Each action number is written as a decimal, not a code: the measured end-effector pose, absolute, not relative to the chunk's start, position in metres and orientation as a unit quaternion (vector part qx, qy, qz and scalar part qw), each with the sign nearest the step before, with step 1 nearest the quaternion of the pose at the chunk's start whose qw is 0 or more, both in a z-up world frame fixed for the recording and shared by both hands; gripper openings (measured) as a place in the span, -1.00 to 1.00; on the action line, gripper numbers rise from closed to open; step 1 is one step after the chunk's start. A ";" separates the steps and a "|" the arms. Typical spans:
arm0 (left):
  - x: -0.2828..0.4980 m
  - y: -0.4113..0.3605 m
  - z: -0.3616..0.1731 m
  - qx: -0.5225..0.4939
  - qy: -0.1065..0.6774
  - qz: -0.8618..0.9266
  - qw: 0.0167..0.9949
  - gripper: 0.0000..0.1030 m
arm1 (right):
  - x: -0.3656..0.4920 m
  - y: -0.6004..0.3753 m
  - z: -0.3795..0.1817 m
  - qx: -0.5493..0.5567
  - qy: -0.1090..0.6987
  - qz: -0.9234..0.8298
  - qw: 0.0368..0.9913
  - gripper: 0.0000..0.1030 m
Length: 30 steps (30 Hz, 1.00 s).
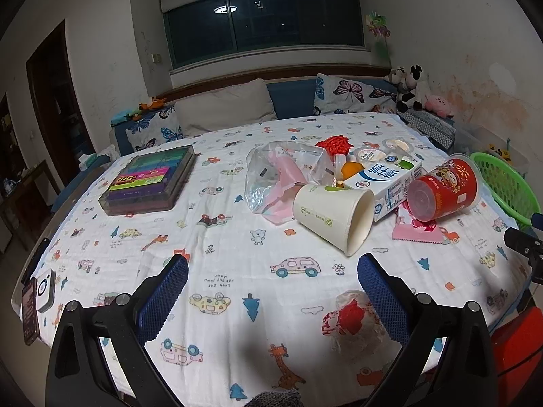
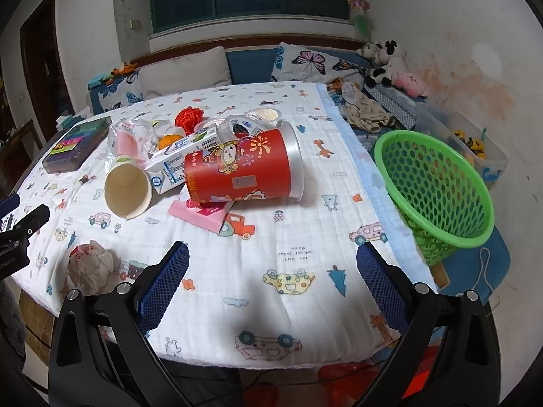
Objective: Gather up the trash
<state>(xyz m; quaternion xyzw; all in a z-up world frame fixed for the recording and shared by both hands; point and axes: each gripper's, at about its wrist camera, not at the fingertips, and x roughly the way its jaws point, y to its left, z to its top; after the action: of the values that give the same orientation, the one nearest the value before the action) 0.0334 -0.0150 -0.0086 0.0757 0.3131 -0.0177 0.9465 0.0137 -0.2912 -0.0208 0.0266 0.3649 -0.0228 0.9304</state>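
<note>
The rubbish sits heaped toward the far right part of the table [image 2: 305, 237], which is covered by a white cloth printed with cars and animals. A red tub [image 2: 244, 169] with cartoon figures lies on its side, its silver rim turned toward the right edge, resting over a pink wrapper [image 2: 200, 215]. Touching it on the left is a tipped milk carton [image 2: 180, 161], and against that a white paper cup [image 2: 127, 190] lies with its open mouth facing the near edge. Behind them a clear plastic bag [image 1: 281, 173] holds something pink I can't make out, and an orange [image 1: 351, 169], red netting [image 1: 334, 144] and small lidded pots are half hidden. A crumpled wrapper [image 2: 90, 264] lies alone near the front edge. A green basket [image 2: 437, 190] stands tilted just off the right edge. The left gripper [image 1: 271, 291] and right gripper [image 2: 271, 281] both hang spread wide, holding nothing.
</note>
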 end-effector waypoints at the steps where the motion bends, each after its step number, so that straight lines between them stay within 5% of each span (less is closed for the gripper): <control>1: 0.034 -0.015 -0.008 0.076 0.313 -0.017 0.947 0.89 | 0.014 -0.292 -0.021 0.027 0.365 -0.022 0.930 0.90; 30: 0.024 -0.028 -0.036 0.104 0.374 -0.115 0.914 0.88 | 0.057 -0.303 -0.018 0.032 0.389 0.012 0.921 0.66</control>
<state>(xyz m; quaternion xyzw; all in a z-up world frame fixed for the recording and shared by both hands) 0.0240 -0.0280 -0.0357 0.1036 0.3745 -0.1153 0.9142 0.0575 -0.3028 -0.0177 0.0322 0.3887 0.0119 0.9207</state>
